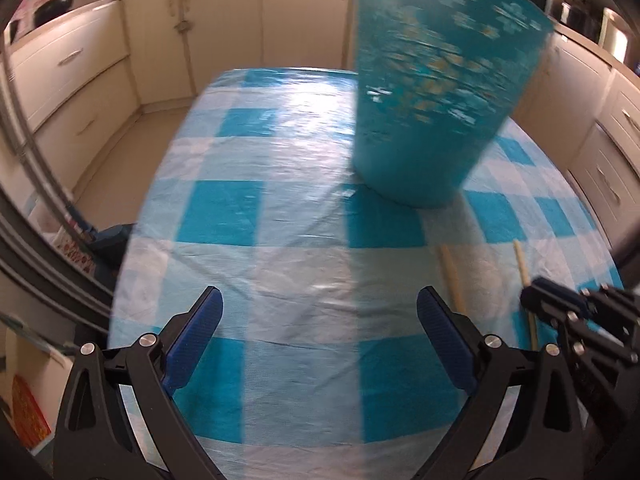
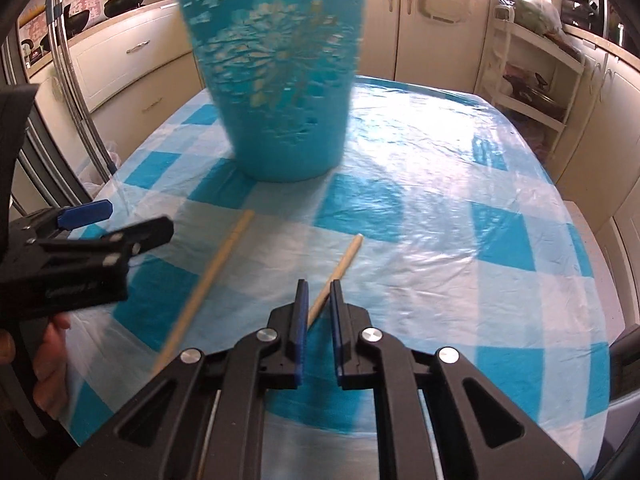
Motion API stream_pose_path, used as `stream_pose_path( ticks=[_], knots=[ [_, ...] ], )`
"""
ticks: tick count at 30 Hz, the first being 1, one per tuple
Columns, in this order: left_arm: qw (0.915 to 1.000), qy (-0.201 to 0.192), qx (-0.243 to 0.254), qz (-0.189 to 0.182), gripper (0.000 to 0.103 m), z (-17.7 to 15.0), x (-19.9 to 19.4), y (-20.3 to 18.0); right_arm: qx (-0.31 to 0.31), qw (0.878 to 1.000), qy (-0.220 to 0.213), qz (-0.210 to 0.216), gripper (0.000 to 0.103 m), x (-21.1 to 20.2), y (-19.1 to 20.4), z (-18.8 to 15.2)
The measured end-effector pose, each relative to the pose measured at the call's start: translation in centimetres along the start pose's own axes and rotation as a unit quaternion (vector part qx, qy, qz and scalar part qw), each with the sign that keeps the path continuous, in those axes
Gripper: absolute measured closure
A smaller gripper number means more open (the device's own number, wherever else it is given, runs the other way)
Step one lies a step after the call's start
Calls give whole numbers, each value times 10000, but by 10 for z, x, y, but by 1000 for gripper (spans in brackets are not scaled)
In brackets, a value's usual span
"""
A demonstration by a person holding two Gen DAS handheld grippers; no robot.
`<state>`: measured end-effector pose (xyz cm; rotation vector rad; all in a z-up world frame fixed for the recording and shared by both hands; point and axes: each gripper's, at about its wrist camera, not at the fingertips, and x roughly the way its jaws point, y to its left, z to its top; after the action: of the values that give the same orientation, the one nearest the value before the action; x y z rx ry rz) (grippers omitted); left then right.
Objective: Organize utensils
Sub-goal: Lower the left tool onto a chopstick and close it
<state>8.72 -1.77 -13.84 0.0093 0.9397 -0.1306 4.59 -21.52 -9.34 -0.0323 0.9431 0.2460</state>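
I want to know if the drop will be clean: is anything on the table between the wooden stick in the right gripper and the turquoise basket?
Nothing visible. The right gripper is shut on one thin wooden stick; only bare blue-checked tablecloth lies between it and the tall turquoise cut-out plastic basket. The second wooden stick lies off to the left.

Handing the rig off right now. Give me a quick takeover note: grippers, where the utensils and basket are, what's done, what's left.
Right gripper: shut on the right-hand wooden stick, which is still low at the tablecloth.
Left gripper: open, empty, hovering over the cloth.
Second wooden stick lies loose on the cloth, between the two grippers.
Teal basket stands upright further back on the table; its contents can't be seen.
Done: first stick gripped.
Left: probably lift it into the basket, then the second stick.
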Motion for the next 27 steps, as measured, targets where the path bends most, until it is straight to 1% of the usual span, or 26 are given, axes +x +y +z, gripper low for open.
stream_pose_path(
  ticks=[1,3,6,8,10,11,13,14,15,16,17,18,19,21,22,23,25,27],
  knots=[
    [9999,46,81,-78,9,1,0,-8,42,10000,-1,45,92,0,-7,-1],
    [9997,97,210,-117,9,3,0,-22,132,9999,-11,96,92,-2,-16,-1],
    [9986,157,502,26,9,6,3,-47,300,9994,-36,189,92,-2,-25,-1],
    [9973,193,690,143,13,6,6,-59,429,9987,-52,269,92,-2,-29,-2],
    [9967,291,737,174,22,6,11,-65,519,9981,-61,324,92,-2,-32,-2],
    [9968,329,708,152,25,5,12,-66,584,9976,-62,365,92,-2,-33,-1],
    [9980,291,568,31,35,4,12,-65,694,9966,-62,436,92,-2,-37,-2],
    [9980,265,575,38,39,4,11,-66,740,9961,-61,466,92,-2,-39,-2],
    [9979,252,594,4,47,4,11,-66,766,9958,-58,489,92,-2,-41,-1],
    [9978,241,617,-33,57,4,11,-68,764,9958,-54,495,92,-2,-41,0],
    [9977,234,622,-91,64,5,10,-68,730,9961,-51,484,92,-1,-40,1],
    [9980,240,567,-165,79,6,10,-66,694,9964,-50,477,92,-1,-39,2],
    [9982,259,499,-220,90,8,10,-64,608,9970,-41,485,92,1,-38,3],
    [9976,346,147,-581,96,12,13,-50,390,9978,-6,529,92,3,-34,6],
    [9967,368,-89,-719,97,12,13,-40,275,9981,15,543,92,3,-33,7],
    [9965,361,-190,-725,97,12,13,-34,124,9982,58,584,92,4,-30,9],
    [9962,369,-244,-754,97,10,11,-26,44,9980,120,612,92,4,-31,9],
    [9964,407,-210,-711,97,9,10,-23,200,9981,172,561,92,4,-36,11]
  ],
)
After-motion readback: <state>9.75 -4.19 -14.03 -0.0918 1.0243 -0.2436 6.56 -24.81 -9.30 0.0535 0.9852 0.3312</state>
